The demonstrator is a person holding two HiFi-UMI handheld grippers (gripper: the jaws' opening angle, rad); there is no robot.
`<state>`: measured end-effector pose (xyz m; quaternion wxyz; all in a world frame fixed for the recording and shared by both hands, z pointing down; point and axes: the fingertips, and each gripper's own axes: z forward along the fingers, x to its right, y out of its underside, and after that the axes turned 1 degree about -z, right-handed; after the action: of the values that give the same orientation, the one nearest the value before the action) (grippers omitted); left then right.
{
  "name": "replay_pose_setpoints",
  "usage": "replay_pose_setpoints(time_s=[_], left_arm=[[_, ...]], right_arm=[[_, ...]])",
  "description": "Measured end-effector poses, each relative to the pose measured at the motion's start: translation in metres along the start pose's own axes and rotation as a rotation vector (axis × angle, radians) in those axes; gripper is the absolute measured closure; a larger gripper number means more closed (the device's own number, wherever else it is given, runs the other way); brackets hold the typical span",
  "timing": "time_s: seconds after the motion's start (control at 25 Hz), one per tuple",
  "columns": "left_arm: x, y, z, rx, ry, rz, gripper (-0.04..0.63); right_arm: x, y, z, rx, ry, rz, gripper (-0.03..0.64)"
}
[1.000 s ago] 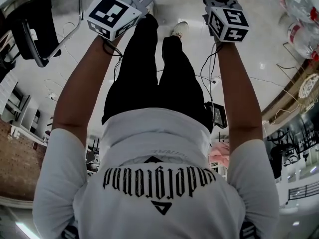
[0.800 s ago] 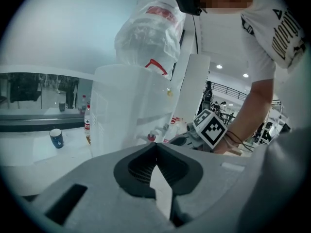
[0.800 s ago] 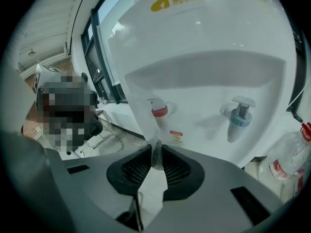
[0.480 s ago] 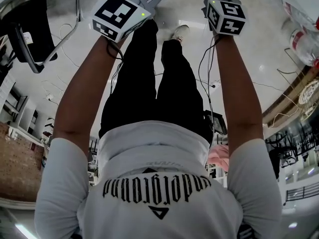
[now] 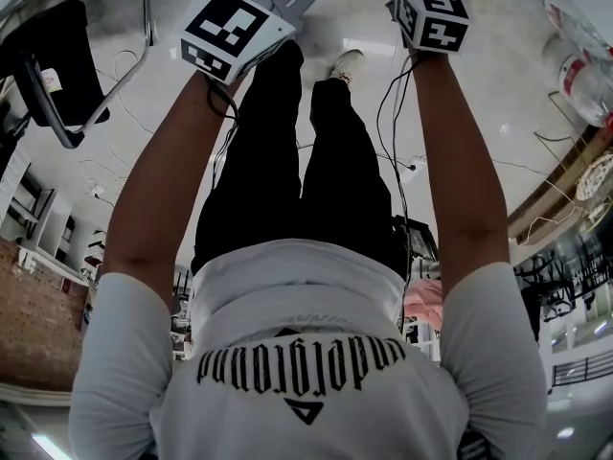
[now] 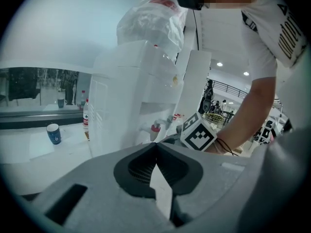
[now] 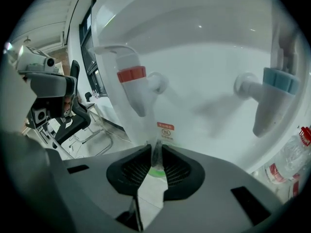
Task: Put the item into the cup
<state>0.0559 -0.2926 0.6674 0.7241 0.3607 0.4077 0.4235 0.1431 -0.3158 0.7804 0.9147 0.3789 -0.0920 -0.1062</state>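
1. Under the red tap (image 7: 136,89) of the water dispenser (image 7: 209,76): right gripper (image 7: 156,154), jaws nearly together, pinching the thin wall of a clear cup (image 7: 151,132).
2. Off to one side of the dispenser: left gripper (image 6: 156,147), jaws closed on each other, holding nothing.
3. Step in hand, by judgement: presenting the cup to the spout for filling. No separate item visible in any view; presumably water as the thing to go in.
4. Next move, by judgement: calls for keeping the cup's mouth centred and level beneath the spout, with the free left gripper available to work the tap; asks for a light pinch on so soft-looking a wall.
5. Orientation of the cup: apparently upright, long axis vertical, mouth toward the red spout, a green tint low in the grip; rim hard to trace through the clear wall.
6. Elsewhere: blue tap (image 7: 274,98) right of the red one, well apart; small blue cup (image 6: 54,133) on the counter (image 6: 29,147) beside the dispenser, untouched.
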Motion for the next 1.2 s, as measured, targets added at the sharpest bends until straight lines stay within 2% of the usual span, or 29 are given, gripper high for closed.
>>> replay_pose_setpoints(time_s=[0.24, 0.48, 1.08, 1.2], left_arm=[[0.0, 0.002, -0.004, -0.015, 0.005, 0.013, 0.58], [-0.001, 0.006, -0.007, -0.009, 0.003, -0.009, 0.58], [0.018, -0.013, -0.021, 0.015, -0.033, -0.018, 0.58], [0.024, -0.019, -0.027, 0.01, -0.048, -0.02, 0.581]], right_arm=[[0.0, -0.002, 0.0, 0.011, 0.008, -0.006, 0.546], [0.0, -0.001, 0.002, 0.012, 0.015, -0.009, 0.471], [-0.009, -0.012, -0.042, 0.056, 0.029, 0.023, 0.468], [-0.01, -0.02, -0.061, 0.077, 0.031, 0.025, 0.49]])
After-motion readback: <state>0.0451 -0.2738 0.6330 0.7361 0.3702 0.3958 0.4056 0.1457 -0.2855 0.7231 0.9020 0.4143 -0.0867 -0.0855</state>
